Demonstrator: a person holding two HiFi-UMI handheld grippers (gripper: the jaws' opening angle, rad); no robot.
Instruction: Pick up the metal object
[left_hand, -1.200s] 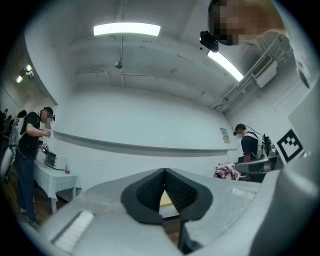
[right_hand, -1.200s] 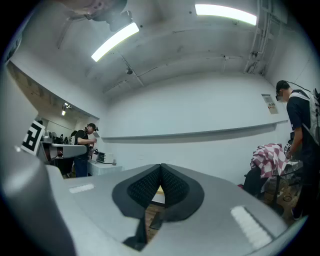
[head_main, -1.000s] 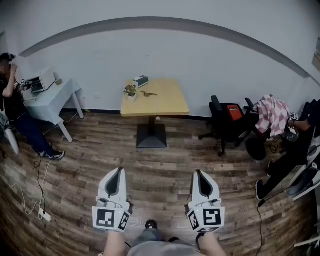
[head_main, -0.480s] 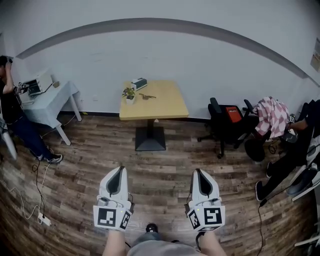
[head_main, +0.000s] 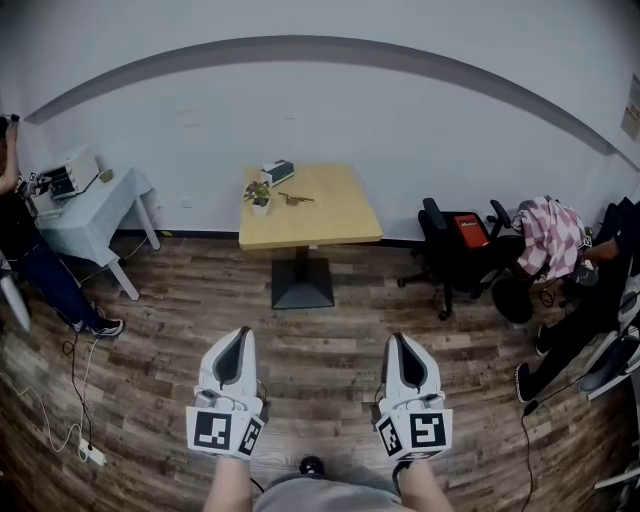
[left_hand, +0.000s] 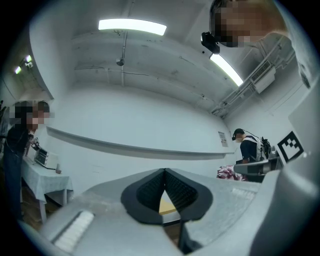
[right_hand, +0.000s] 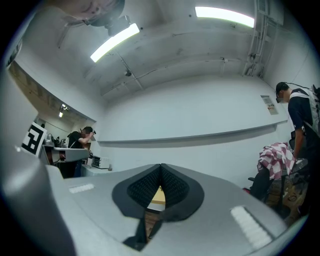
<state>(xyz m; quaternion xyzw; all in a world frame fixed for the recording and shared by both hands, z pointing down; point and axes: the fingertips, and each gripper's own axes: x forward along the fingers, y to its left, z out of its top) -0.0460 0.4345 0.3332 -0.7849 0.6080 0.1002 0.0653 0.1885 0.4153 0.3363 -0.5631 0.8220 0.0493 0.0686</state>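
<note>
A small thin brownish object (head_main: 294, 198), too small to identify, lies on the yellow square table (head_main: 330, 220) far ahead by the white wall. Beside it stand a small potted plant (head_main: 260, 193) and a box (head_main: 277, 171). My left gripper (head_main: 240, 334) and right gripper (head_main: 398, 339) are held side by side low in the head view, well short of the table, pointing towards it. In the left gripper view the left gripper (left_hand: 164, 171) has its black pads pressed together with nothing between them. The right gripper (right_hand: 160, 166) looks the same in the right gripper view.
Wood-plank floor (head_main: 320, 350) lies between me and the table. A black office chair (head_main: 460, 250) with chequered cloth (head_main: 548, 235) stands to the right. A white side table (head_main: 90, 205) and a person (head_main: 20, 235) are at the left, a cable and power strip (head_main: 88, 455) on the floor.
The yellow table has drawn slightly nearer and lower in the head view. Both grippers keep the same pose, shut. The person at the left has slid towards the frame's edge.
</note>
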